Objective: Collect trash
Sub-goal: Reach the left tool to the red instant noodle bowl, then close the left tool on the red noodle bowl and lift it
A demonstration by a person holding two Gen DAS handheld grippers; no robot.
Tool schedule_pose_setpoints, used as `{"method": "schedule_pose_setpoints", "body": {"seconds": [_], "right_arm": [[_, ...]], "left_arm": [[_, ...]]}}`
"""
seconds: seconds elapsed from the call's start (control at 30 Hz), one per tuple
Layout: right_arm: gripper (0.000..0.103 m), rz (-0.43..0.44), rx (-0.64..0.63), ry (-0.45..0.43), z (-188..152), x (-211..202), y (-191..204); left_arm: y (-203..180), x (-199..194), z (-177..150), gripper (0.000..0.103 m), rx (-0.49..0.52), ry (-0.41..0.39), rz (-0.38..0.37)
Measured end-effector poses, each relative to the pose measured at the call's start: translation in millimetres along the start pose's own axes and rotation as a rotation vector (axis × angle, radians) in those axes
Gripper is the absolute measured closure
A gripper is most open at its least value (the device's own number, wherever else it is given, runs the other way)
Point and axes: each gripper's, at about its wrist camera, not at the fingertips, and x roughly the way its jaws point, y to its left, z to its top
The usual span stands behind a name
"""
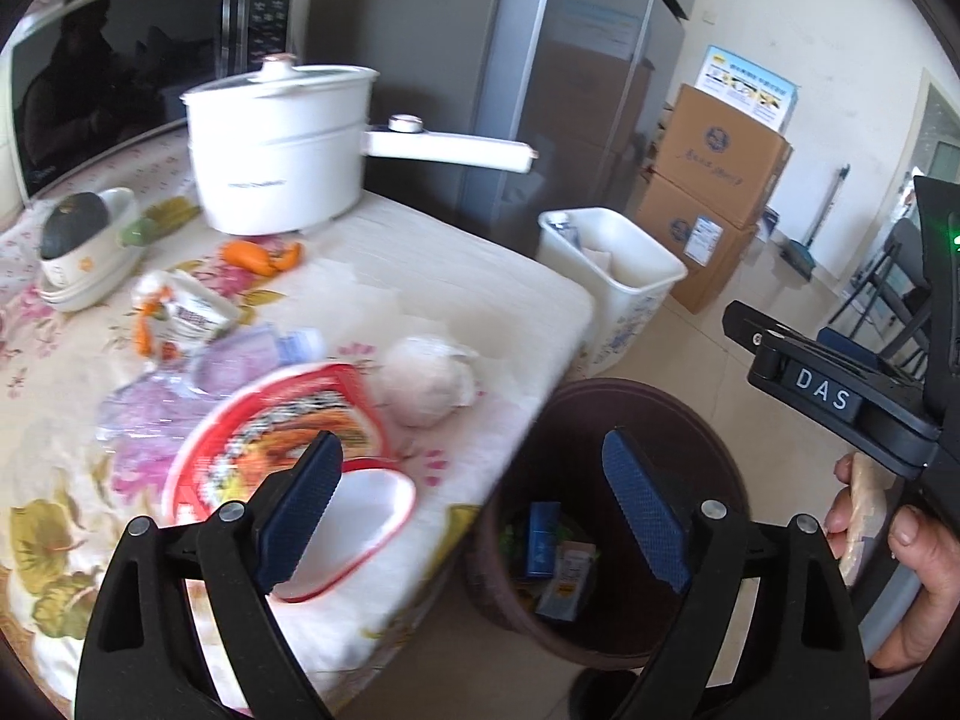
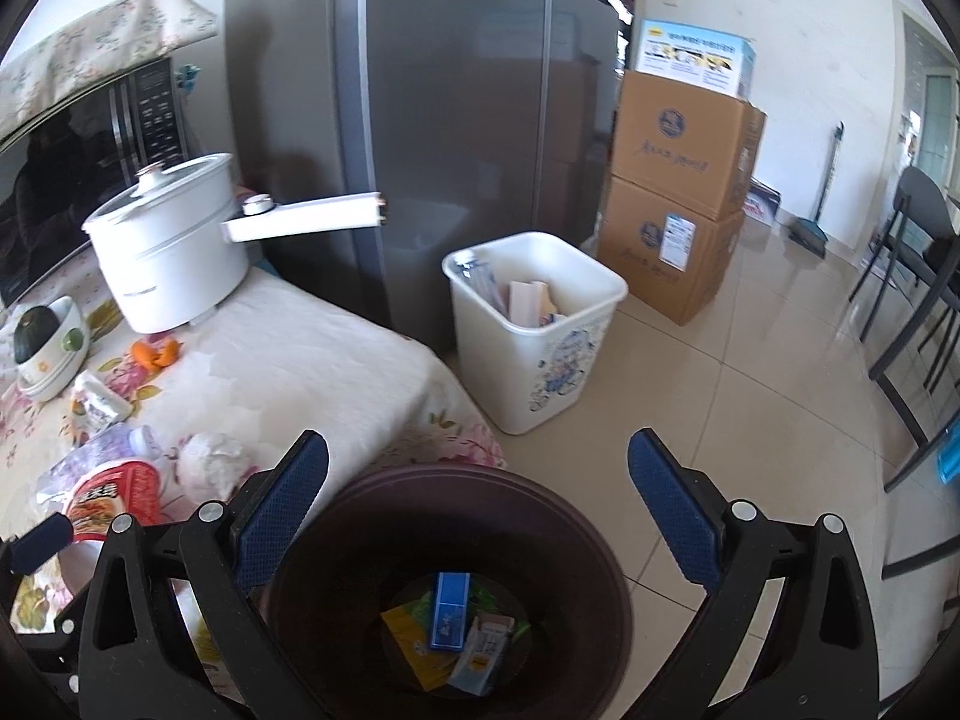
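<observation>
Pale glossy floor tiles run from the flowered tablecloth (image 1: 420, 276) to stacked cardboard boxes (image 2: 678, 192) and a grey fridge (image 2: 456, 120). Your trash sits near the cloth's rounded corner: a red noodle cup (image 1: 288, 420) on its side, a crumpled tissue ball (image 1: 426, 381), clear crinkled wrappers (image 1: 174, 396). Just off that edge stands a dark round bin (image 2: 456, 570), a blue carton (image 2: 450, 609) flat in its bottom. Your left gripper (image 1: 474, 510) straddles cup and bin, jaws spread, empty. Your right gripper (image 2: 480, 510) hangs over the bin, jaws also wide apart. A white square bin (image 2: 534, 330) stands beyond, open floor to its right.
</observation>
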Motion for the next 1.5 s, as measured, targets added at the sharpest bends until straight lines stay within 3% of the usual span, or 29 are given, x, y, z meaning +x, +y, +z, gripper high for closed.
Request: {"method": "schedule_pose_setpoints", "body": {"seconds": [0.47,0.8,0.93,1.1,1.2,1.33,1.5], "right_arm": [[0.007,0.127,-0.085,-0.017,-4,-8,66],[0.007,0.171,-0.15,-0.007,-8,-4,106],[0.007,0.167,-0.138,-0.007,-7,-2,111],[0.007,0.156,-0.109,-0.003,-3,2,106],[0.007,0.155,-0.095,0.013,-2,6,102],[0.007,0.151,-0.084,0.028,-1,11,97],[0.007,0.156,-0.074,0.055,-3,16,92]], "left_arm": [[69,-20,-6,0.014,-0.055,0.018,0.106],[103,-5,-25,0.014,0.005,0.171,0.048],[111,12,-31,0.014,0.029,0.237,-0.02],[116,30,-29,0.013,0.051,0.265,-0.074],[118,34,-26,0.007,0.04,0.274,-0.117],[111,39,-24,0.007,0.092,0.276,-0.116],[113,40,-22,0.007,0.153,0.27,-0.054]]}}
